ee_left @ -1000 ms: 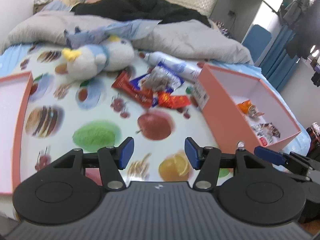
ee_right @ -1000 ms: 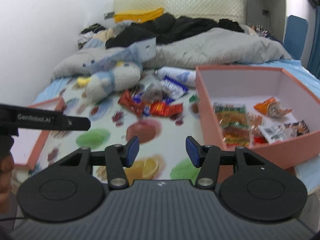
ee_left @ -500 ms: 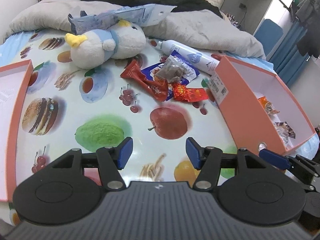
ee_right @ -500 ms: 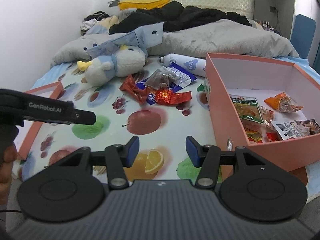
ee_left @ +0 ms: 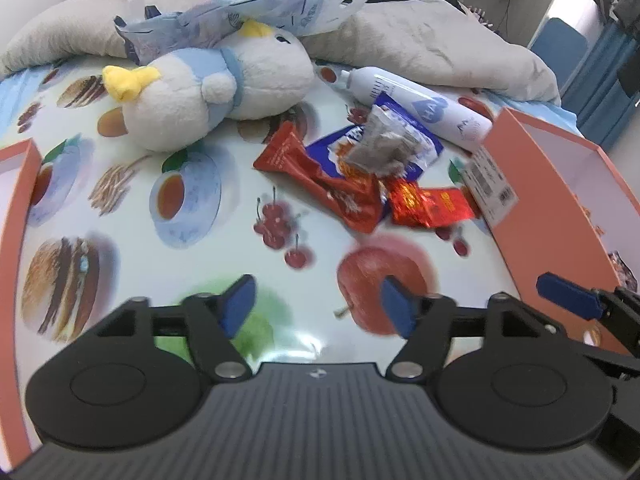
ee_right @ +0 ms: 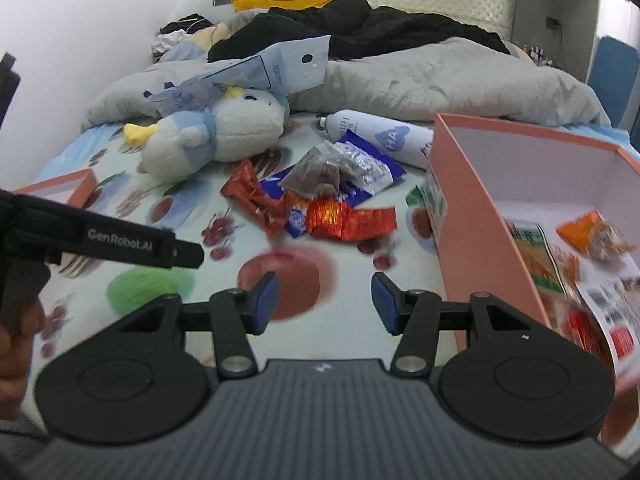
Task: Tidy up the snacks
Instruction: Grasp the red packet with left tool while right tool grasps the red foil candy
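A pile of snacks lies mid-bed: a red packet (ee_left: 320, 184), a blue packet (ee_left: 404, 140), a clear bag of brown bits (ee_left: 380, 144) on top, and a shiny red-orange wrapper (ee_left: 428, 204). The pile shows in the right wrist view too, with the red packet (ee_right: 256, 196) and the wrapper (ee_right: 348, 220). The pink box (ee_right: 472, 216) at right holds several snack packets (ee_right: 592, 236). My left gripper (ee_left: 316, 304) is open and empty, short of the pile. My right gripper (ee_right: 324, 296) is open and empty beside the box.
A plush bird (ee_left: 208, 88) lies left of the pile, a white spray bottle (ee_left: 420, 100) behind it. A pink box lid (ee_left: 16, 184) sits at the left edge. A grey duvet (ee_left: 420, 36) and clothes fill the back. The bed has a fruit-print cover (ee_left: 200, 220).
Both grippers have moved forward toward the snack pile, which now looks larger and closer. Both stay open and empty.
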Motion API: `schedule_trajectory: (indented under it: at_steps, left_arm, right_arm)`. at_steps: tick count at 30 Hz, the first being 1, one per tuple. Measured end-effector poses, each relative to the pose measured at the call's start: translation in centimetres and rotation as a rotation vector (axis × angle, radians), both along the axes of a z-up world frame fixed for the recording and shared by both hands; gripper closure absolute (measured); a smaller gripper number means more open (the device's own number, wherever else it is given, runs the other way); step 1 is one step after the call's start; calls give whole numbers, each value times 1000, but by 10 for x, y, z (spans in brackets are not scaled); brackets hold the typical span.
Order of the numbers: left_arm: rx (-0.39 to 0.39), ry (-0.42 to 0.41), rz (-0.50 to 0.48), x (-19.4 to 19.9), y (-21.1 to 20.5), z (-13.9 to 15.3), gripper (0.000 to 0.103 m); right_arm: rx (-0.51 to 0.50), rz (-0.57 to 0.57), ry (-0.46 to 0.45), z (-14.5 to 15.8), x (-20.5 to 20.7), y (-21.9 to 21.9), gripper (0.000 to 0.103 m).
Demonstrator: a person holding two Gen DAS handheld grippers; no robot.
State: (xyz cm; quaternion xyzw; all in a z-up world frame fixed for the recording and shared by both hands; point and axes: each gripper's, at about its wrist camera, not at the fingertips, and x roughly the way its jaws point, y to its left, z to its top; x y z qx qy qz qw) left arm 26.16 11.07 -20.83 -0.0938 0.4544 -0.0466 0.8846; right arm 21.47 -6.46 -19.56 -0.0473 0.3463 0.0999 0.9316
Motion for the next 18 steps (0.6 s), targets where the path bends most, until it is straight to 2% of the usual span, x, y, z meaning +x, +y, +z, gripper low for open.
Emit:
schedule_trajectory:
  at_steps: [4,9,12,15,16,17,18]
  left_arm:
    - [-17,5,-5,30,5,-12,24]
    - [-106,3,14,72,8,-26,23]
    - [-158,18,64,92,8,-35,23]
    - [-263,42,118,105,10,-45,23]
    - [-292,42,130,108,10,-47,24]
    - [-306,34,144,110,11,-48,23]
    - [-302,36,169,112,12,-50,23]
  right_arm:
    - [-22,-5,22,-13,32,2,49]
    - [-46,44,37,-31,66,3,49]
    - [-66,96,30,-41,82,8,49]
    - [-127,132,-4,-49,91,17,49]
    - [-144,145,-14,-50,93,19,44]
    - [-151,151,-27,-51,96,21,33]
    - [-147,160,-35,-51,98,22,30]
